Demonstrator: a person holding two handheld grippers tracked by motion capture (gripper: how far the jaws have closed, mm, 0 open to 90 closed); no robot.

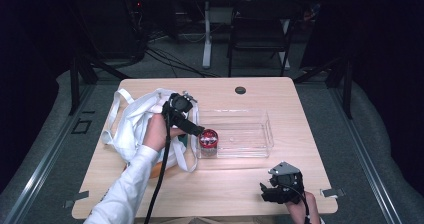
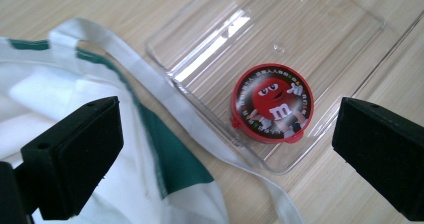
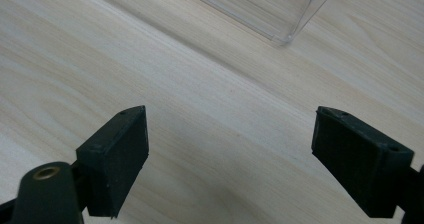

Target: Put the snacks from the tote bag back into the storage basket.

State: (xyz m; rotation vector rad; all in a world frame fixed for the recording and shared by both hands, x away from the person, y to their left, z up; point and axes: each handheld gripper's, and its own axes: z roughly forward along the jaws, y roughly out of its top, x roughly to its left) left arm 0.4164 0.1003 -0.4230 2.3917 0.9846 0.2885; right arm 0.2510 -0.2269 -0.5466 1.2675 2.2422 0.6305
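You have one round red candy tin, one clear plastic tray and one white cloth bag on the wooden table. The tin sits upright in the tray's left end, lid up, so it has no long axis on the table. The tray's long side runs left to right. Your left gripper hovers above the tin, jaws spread wide, touching nothing. Your right gripper waits near the table's front edge, jaws spread and empty.
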